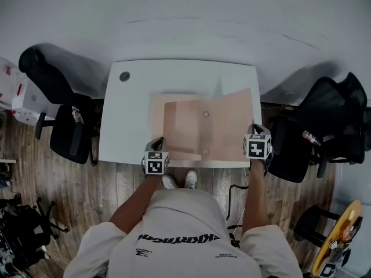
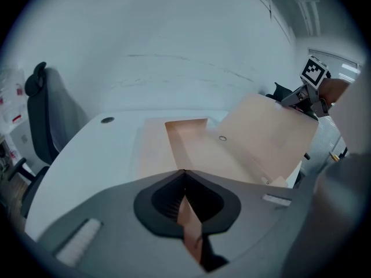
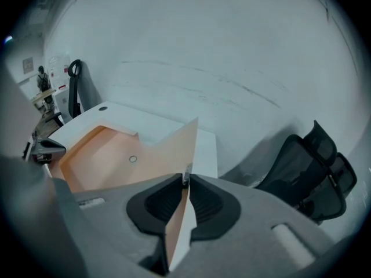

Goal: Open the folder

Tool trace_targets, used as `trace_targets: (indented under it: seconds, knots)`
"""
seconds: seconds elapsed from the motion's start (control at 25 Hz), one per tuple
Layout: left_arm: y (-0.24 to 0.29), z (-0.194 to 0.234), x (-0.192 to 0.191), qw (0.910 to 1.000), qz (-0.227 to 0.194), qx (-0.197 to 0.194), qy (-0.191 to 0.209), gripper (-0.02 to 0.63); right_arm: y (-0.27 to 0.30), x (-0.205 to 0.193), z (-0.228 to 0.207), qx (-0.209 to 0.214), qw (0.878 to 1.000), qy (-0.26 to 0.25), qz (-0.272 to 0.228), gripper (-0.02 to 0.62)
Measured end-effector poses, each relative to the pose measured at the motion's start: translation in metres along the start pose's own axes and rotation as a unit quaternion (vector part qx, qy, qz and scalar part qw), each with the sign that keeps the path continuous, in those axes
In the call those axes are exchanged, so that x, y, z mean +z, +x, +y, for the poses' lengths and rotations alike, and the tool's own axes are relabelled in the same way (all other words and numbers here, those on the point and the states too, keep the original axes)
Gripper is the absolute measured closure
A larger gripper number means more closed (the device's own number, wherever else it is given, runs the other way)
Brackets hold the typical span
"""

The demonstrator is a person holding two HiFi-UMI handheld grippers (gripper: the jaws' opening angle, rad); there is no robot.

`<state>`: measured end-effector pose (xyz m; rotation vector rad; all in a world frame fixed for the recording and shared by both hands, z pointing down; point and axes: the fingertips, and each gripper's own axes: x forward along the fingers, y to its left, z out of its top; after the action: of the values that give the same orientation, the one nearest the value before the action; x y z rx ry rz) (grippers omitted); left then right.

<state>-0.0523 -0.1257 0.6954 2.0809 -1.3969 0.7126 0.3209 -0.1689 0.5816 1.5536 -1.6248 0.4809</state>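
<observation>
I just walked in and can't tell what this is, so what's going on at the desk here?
A person is opening a peach paper folder on a white desk with two handheld grippers. The left gripper has its fingers shut on the folder's near left edge. The right gripper pinches the cover, which stands raised at a slant on the right, so the folder is partly open.

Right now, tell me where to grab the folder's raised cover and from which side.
Take the raised cover by its free right edge, coming from the right of the table: that edge stands tilted off the table, thin enough to straddle. The right hand-held gripper pinches it there.
</observation>
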Motion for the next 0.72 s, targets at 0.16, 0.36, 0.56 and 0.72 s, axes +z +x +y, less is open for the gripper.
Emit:
trace_targets:
  seconds: [0.16,0.36,0.56,0.72]
  knots:
    - [-0.001,0.001,0.002,1.0,-0.008,0.0,0.001,0.609,0.001,-0.002,-0.001,-0.019,1.0,-0.01,0.008,0.56]
    - [-0.001,0.0,0.001,1.0,-0.008,-0.002,0.003,0.608,0.009,-0.013,-0.005,-0.039,0.999,-0.02,0.021,0.552]
    - [-0.001,0.0,0.002,0.9999,-0.008,-0.002,0.007,0.608,0.014,-0.018,-0.006,-0.059,0.997,-0.046,0.028,0.551]
    - [-0.001,0.0,0.001,0.9999,-0.009,-0.002,0.008,0.608,0.018,-0.024,-0.008,-0.083,0.993,-0.073,0.034,0.548]
